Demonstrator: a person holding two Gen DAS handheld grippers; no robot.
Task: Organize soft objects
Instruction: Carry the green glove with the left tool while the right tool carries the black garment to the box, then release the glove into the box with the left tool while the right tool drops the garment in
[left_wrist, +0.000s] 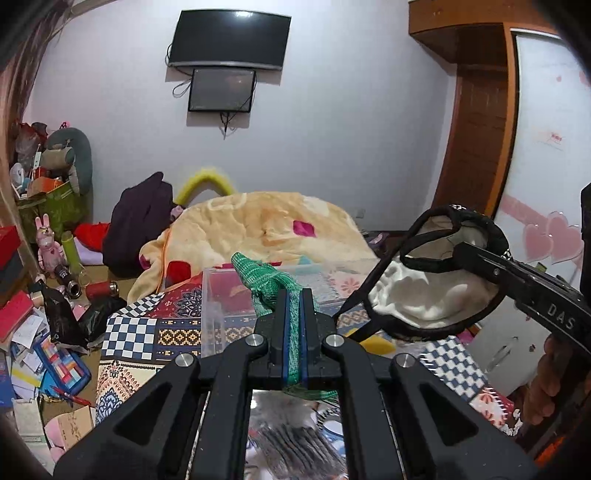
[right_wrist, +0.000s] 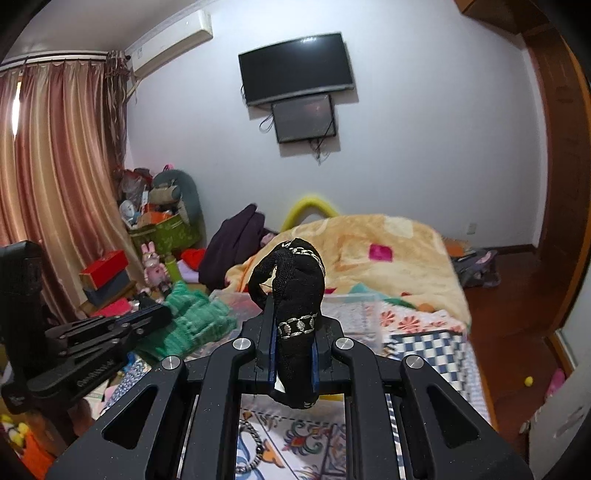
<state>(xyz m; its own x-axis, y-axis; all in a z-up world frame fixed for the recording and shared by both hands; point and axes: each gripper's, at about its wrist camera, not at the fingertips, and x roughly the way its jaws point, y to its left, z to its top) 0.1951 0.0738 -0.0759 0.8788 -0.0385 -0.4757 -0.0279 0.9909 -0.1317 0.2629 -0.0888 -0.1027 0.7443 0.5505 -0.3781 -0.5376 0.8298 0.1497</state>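
My left gripper (left_wrist: 294, 295) is shut on a green knitted cloth (left_wrist: 267, 282), held above the bed; the cloth also shows in the right wrist view (right_wrist: 192, 321) beside the left gripper (right_wrist: 162, 314). My right gripper (right_wrist: 294, 314) is shut on a black cap with a white lining and silver trim (right_wrist: 293, 280). In the left wrist view the cap (left_wrist: 436, 284) hangs from the right gripper (left_wrist: 461, 254) at the right. A clear plastic box (left_wrist: 218, 306) stands on the patterned bedspread just beyond both grippers.
A yellow fleece blanket (left_wrist: 258, 229) is heaped at the bed's far end, with a dark garment (left_wrist: 136, 221) beside it. Clutter, boxes and plush toys (left_wrist: 48, 251) fill the floor at left. A wardrobe (left_wrist: 546, 147) stands at right. A TV (right_wrist: 295, 68) hangs on the wall.
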